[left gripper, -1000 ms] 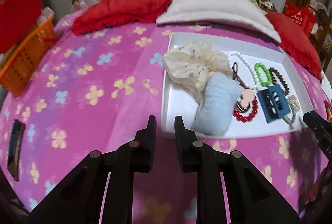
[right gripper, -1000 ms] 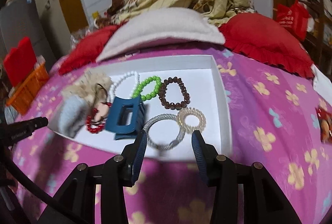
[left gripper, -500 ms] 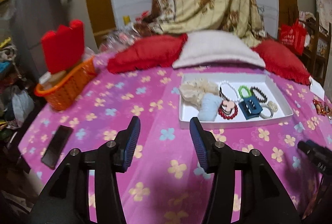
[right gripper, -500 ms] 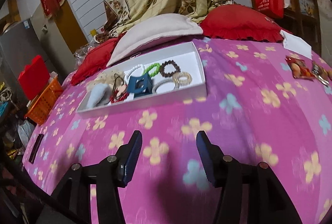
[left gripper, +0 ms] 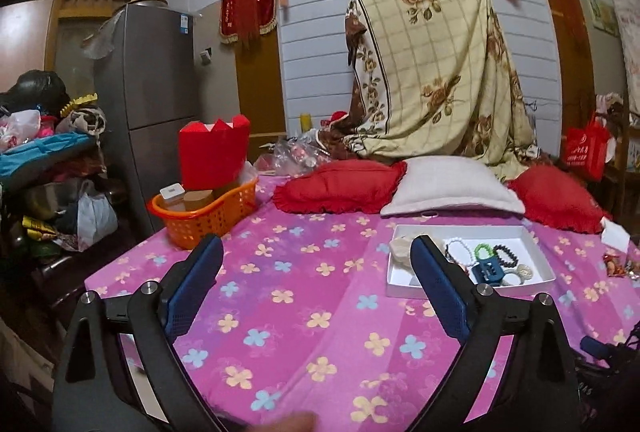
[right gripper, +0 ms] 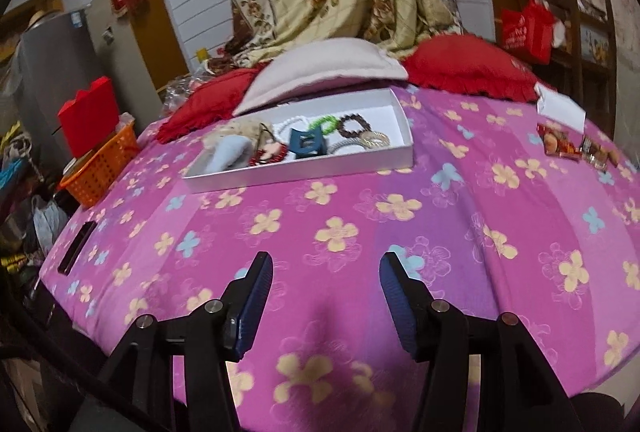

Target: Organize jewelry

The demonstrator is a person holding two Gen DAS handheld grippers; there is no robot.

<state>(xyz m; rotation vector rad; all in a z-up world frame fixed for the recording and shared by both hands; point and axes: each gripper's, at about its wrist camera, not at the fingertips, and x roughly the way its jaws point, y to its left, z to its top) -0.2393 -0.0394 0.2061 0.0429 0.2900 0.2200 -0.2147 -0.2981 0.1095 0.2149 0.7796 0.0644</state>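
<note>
A white tray point(right gripper: 304, 171) lies on the pink flowered cloth and holds scrunchies, bead bracelets, hair ties and a blue claw clip point(right gripper: 306, 145). The tray also shows in the left wrist view point(left gripper: 538, 256), with the blue clip point(left gripper: 486, 270) and a green bracelet point(left gripper: 483, 252) inside. My left gripper point(left gripper: 316, 282) is open and empty, raised well back from the tray. My right gripper point(right gripper: 326, 298) is open and empty, above the cloth near the front edge, far short of the tray.
An orange basket point(left gripper: 208, 216) with a red box stands at the left edge. Red and white pillows point(left gripper: 448, 187) lie behind the tray. A black phone point(right gripper: 76, 242) lies at the front left. Snack packets point(right gripper: 572, 147) and a white card point(right gripper: 560, 107) lie at the right.
Both grippers have pulled back and up, away from the tray. The left gripper's jaws have opened wide. The tray's contents have not moved.
</note>
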